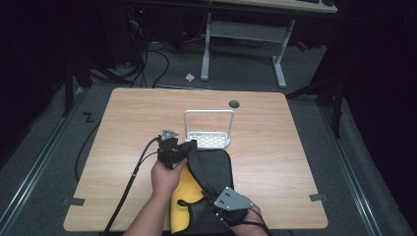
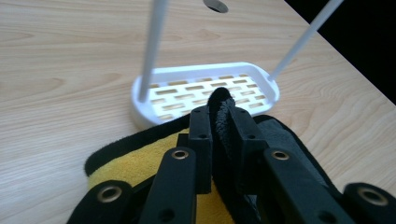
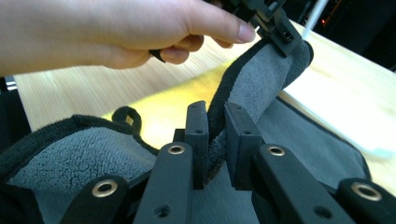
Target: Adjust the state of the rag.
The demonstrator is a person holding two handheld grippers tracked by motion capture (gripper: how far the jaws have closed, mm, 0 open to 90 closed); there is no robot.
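In the lower middle of the high view a soft microfibre towel, grey on one face and yellow on the other with a black sewn border point(image 1: 209, 169), lies on the light wooden table point(image 1: 275, 147), and its far edge is just beside the white plastic slotted tray with a tall wire hoop handle point(image 1: 208, 138) that stands in the centre of the frame. The left gripper point(image 2: 218, 105) has its jaws pressed narrow on a raised fold of the grey cloth, as the left gripper view shows in its middle, with the tray just behind the fold. The right gripper point(image 3: 215, 116) also has its jaws closed narrow on the border of the same towel, near the bottom edge of the table in the high view, and in the right gripper view the cloth runs as a lifted strip from these jaws up to the other gripper at the upper right. The person's left hand point(image 1: 166, 176) holds its tool over the yellow part. I judge that some risks exist here. Each bite takes only a thin edge of plush cloth, so a strong pull between the two grippers can let the border slip out of one of them. If the left gripper moves forward, the fold or the jaws can push the light tray or catch its hoop and tip it. The small black hanging loop point(image 3: 127, 117) can also catch on a jaw.
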